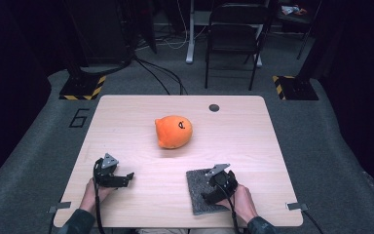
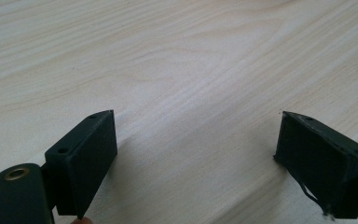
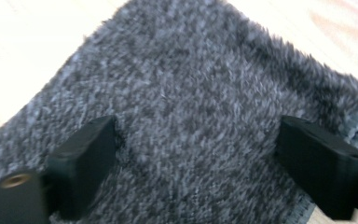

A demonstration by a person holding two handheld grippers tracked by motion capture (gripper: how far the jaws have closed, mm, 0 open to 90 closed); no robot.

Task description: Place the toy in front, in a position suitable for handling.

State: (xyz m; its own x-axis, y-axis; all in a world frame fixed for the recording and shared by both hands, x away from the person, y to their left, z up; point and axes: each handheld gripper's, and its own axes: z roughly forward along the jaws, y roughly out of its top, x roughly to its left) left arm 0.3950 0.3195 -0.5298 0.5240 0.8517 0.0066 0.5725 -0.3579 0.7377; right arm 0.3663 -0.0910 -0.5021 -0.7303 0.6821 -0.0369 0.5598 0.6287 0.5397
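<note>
Grey mat flat, long axis front-to-back, under right gripper.

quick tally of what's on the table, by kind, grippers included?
Orange plush toy: 1
Grey fuzzy mat: 1
Handheld grippers: 2, the left gripper over bare wood, the right gripper over the mat, both with jaws apart and nothing between them
Total: 4
</note>
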